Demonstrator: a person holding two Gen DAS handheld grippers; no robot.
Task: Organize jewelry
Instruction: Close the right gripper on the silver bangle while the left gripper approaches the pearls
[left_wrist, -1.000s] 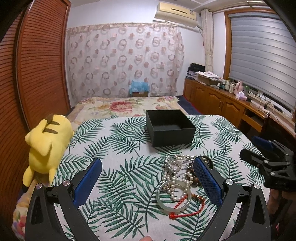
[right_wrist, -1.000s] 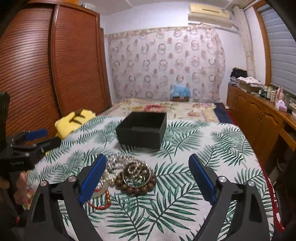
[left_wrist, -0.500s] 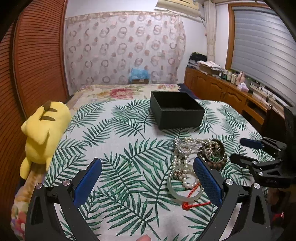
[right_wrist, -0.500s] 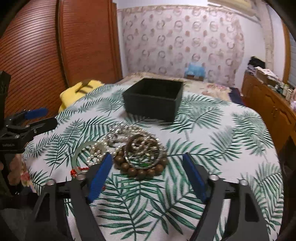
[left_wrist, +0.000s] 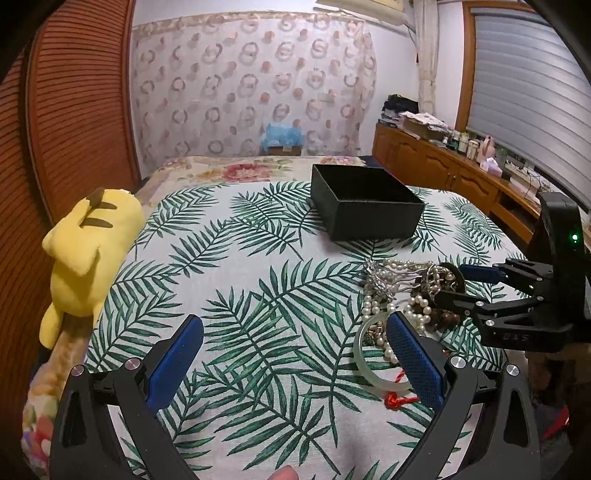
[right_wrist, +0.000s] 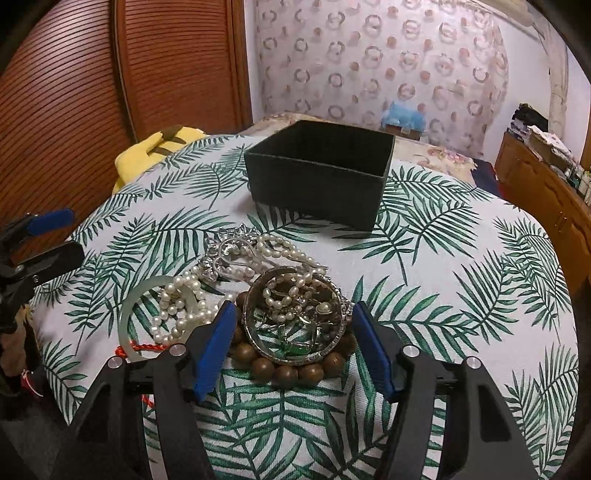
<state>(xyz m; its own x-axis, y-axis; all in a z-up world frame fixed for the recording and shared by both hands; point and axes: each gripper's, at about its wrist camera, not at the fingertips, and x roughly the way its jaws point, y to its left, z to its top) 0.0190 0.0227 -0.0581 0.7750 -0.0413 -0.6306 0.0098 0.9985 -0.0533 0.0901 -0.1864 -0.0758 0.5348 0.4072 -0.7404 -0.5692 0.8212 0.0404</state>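
Observation:
A pile of jewelry lies on the leaf-print table: a silver bangle (right_wrist: 295, 317) on a brown wooden bead bracelet (right_wrist: 288, 373), pearl strands (right_wrist: 181, 306), a pale green jade bangle (right_wrist: 129, 321) with a red cord, and a silver brooch (right_wrist: 229, 247). An open, empty black box (right_wrist: 321, 173) stands behind the pile. My right gripper (right_wrist: 293, 343) is open, its jaws on either side of the silver bangle. My left gripper (left_wrist: 295, 354) is open and empty, left of the pile; the jade bangle (left_wrist: 369, 354) lies by its right finger. The box (left_wrist: 365, 203) shows far right.
A yellow plush toy (left_wrist: 88, 251) lies at the table's left edge. A bed with floral cover (left_wrist: 258, 170) is behind the table. Wooden cabinets (left_wrist: 443, 173) with clutter run along the right wall. A brown slatted wardrobe (right_wrist: 110, 74) is at left.
My right gripper has moved forward and down over the pile, its jaws now around the silver bangle and narrower. My left gripper has shifted left, away from the jewelry.

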